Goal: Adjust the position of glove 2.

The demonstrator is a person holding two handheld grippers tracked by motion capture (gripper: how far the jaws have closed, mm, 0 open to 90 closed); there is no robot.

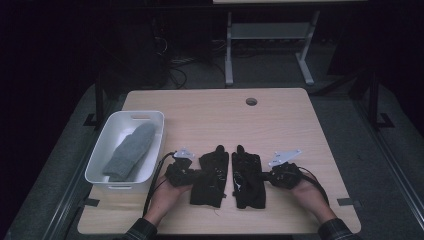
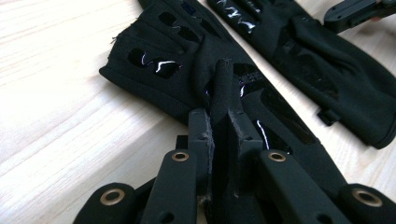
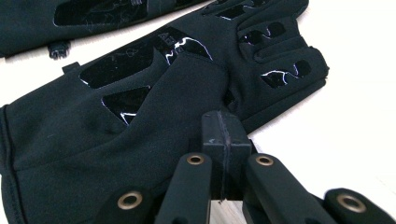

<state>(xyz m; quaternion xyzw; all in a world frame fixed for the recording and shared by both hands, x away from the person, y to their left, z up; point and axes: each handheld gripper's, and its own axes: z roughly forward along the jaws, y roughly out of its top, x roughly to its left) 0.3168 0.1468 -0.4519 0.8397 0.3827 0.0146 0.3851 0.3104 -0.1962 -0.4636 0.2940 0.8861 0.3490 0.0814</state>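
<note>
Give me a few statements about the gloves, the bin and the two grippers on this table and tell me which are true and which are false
1. Two black gloves lie side by side on the table. True: the left glove and right glove lie in front of the person.
2. The bin is empty. False: a grey sock lies in it.
3. The left gripper pinches a fold of the left glove. True: fabric stands up between its jaws.
4. The right gripper is wide open. False: its jaws are shut together at the edge of the right glove.
5. The bin stands to the right of the gloves. False: it is to their left in the high view.
</note>
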